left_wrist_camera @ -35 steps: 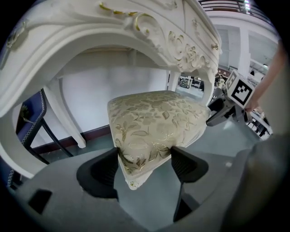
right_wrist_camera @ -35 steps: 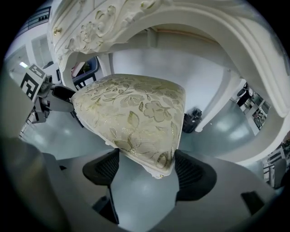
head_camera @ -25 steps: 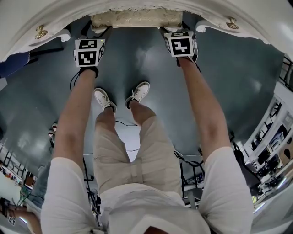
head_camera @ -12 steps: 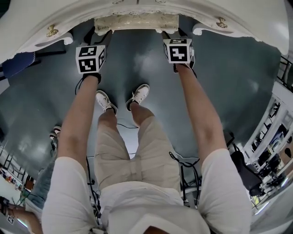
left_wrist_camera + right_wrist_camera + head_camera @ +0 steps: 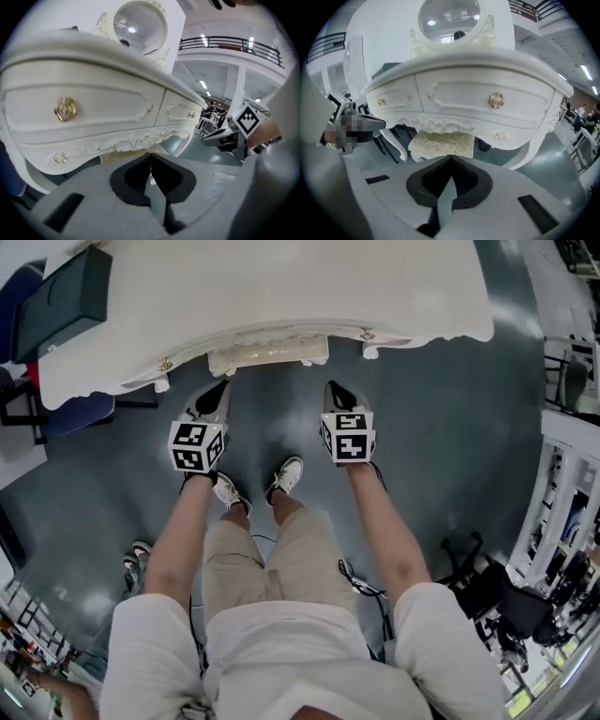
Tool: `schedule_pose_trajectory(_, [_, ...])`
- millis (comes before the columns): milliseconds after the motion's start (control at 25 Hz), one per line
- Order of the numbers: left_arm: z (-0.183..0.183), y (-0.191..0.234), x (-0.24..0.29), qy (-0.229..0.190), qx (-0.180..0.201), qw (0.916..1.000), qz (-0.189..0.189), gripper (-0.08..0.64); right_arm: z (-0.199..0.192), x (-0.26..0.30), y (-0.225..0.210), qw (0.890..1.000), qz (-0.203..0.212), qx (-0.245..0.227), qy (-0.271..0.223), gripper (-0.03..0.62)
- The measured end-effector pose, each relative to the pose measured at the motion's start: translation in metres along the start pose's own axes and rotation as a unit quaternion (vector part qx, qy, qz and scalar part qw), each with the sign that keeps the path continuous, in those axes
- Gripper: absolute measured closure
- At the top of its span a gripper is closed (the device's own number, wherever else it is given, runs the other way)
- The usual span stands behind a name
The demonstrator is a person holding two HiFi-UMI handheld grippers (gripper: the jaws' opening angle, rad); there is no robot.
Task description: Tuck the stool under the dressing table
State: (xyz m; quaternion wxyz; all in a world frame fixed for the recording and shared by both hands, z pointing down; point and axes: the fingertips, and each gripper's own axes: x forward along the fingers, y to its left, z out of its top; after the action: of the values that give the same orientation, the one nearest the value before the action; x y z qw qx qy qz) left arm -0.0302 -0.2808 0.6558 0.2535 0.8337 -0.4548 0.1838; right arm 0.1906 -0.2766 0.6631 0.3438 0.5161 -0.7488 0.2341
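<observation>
The white dressing table (image 5: 281, 287) fills the top of the head view, with its gold-knobbed drawer front (image 5: 65, 108) (image 5: 496, 100) close ahead in both gripper views. The cream stool (image 5: 267, 352) (image 5: 443, 143) stands tucked under it, only its front edge showing. My left gripper (image 5: 219, 388) (image 5: 150, 155) hangs in front of the stool, apart from it, jaws shut and empty. My right gripper (image 5: 335, 388) (image 5: 450, 158) is level with it to the right, also shut on nothing.
A dark box (image 5: 61, 292) sits on the table top's left end. A blue chair (image 5: 80, 413) stands left of the table. Shelving (image 5: 562, 521) lines the right side. The person's white shoes (image 5: 258, 486) stand just behind the grippers on the grey floor.
Both grippers have drawn back from the stool's front edge and risen. The head view has lifted, so the whole table top now shows.
</observation>
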Motion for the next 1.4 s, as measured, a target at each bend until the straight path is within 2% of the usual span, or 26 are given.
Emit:
schedule_pose_trajectory(120, [0.030, -0.022, -0.042, -0.009, 0.006, 0.9999, 0.002, 0.543, 0.021, -0.062, 0.011, 0.999, 0.018, 0.013, -0.030, 0.592])
schedule_pose_trajectory(280, [0.075, -0.043, -0.094, -0.036, 0.006, 0.9993, 0.010, 0.543, 0.052, -0.128, 0.021, 0.997, 0.021, 0.037, -0.064, 0.594])
schedule_pose_trajectory(640, [0.170, -0.067, -0.198, -0.126, 0.041, 0.9907, 0.031, 0.543, 0.128, -0.240, 0.045, 0.988, 0.032, 0.023, -0.151, 0.592])
schedule_pose_trajectory(960, [0.251, -0.080, -0.286, -0.223, 0.074, 0.9706, 0.051, 0.543, 0.179, -0.333, 0.040, 0.970, 0.024, 0.035, -0.240, 0.592])
schedule_pose_trajectory(1200, [0.286, -0.088, -0.349, -0.285, 0.085, 0.9526, 0.062, 0.543, 0.204, -0.390, 0.032, 0.953, 0.017, 0.034, -0.301, 0.592])
schedule_pose_trajectory(1400, [0.304, -0.095, -0.388, -0.315, 0.098, 0.9415, 0.067, 0.543, 0.213, -0.426, 0.026, 0.944, 0.005, 0.020, -0.329, 0.592])
